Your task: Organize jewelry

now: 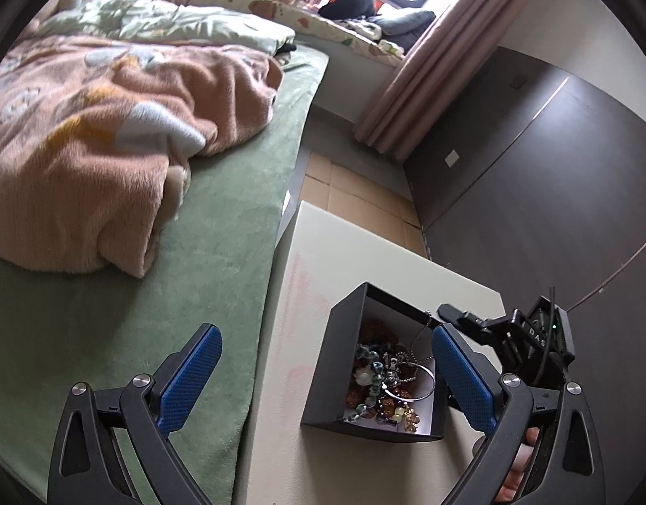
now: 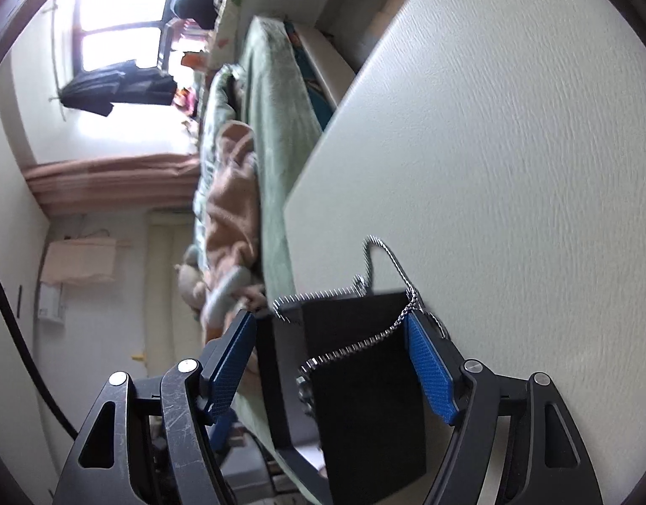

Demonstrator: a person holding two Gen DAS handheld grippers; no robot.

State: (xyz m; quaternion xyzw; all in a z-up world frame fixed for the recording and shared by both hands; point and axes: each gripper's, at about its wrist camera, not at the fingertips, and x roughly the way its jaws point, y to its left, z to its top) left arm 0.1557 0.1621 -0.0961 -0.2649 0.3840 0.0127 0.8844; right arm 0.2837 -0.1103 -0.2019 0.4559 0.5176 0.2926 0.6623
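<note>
Fingers [image 2: 428,362] of the right gripper [image 2: 329,351] straddle the black box [image 2: 356,378] of jewelry [image 1: 386,383] on the bench [image 1: 323,252], spread, not visibly squeezing; the left gripper [image 1: 323,374] gapes wide beside it.

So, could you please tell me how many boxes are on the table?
1: the black box sits on the white table beside the bed, holding jewelry. A chain hangs over its rim. No other box shows.
</note>
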